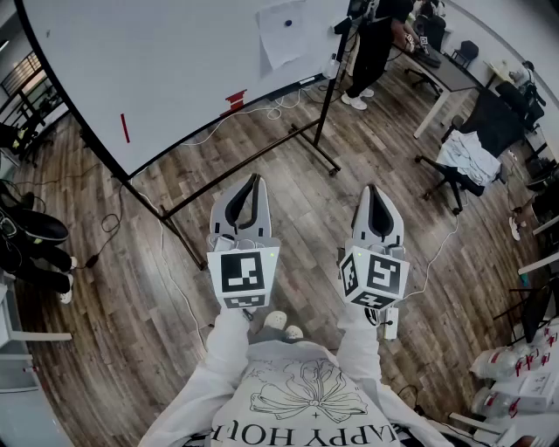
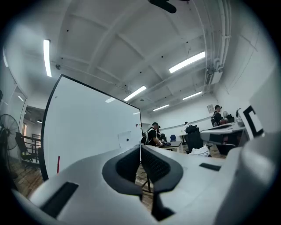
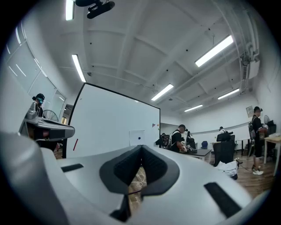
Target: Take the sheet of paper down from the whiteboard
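A white sheet of paper (image 1: 282,33) hangs on the big whiteboard (image 1: 157,70), pinned by a dark round magnet (image 1: 288,24). Both grippers are held level in front of the person, well short of the board. The left gripper (image 1: 255,179) is shut with nothing in it. The right gripper (image 1: 371,188) is shut and empty too. In the left gripper view the paper (image 2: 125,139) shows small and far, left of the shut jaws (image 2: 140,147). The right gripper view has the paper (image 3: 137,137) just above its closed tips (image 3: 141,147).
The whiteboard stands on a black frame with feet (image 1: 325,148) on the wood floor, a white cable (image 1: 271,109) trailing below it. A person (image 1: 371,44) stands at the board's right end by a desk (image 1: 445,74). An office chair (image 1: 472,148) is at right, shoes (image 1: 35,229) at left.
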{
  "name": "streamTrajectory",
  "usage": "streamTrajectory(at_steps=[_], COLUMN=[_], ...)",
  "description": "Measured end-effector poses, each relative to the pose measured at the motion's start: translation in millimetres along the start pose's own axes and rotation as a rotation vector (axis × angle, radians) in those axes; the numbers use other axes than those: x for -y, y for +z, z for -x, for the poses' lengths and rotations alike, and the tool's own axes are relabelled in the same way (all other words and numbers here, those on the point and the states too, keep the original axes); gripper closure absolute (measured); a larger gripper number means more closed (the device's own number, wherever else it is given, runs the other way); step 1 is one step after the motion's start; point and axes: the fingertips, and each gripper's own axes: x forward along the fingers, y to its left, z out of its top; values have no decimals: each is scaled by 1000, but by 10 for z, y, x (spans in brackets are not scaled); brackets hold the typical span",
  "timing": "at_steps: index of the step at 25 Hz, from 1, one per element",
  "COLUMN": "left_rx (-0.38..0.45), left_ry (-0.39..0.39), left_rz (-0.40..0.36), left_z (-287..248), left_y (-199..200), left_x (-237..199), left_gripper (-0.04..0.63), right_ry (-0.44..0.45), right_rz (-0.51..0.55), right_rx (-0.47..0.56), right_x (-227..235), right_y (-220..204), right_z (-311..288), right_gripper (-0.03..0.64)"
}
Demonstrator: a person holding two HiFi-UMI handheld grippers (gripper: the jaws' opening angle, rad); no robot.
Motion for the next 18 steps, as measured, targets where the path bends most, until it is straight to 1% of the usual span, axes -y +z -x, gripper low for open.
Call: streamTrajectory(at_steps=[10, 18], left_rx=[-1, -3], left_ry=[7, 5], left_rz=[19, 24], left_z=[-54, -225], left_y=[-31, -101], left_x=[-47, -182], left_gripper=[587, 587], right_ry=[3, 15], right_rz=[-1, -13], right_rx=[-6, -3], right_x=[-12, -92], right_y=[-24, -80], right_z=[-78, -296], right_gripper=[614, 613])
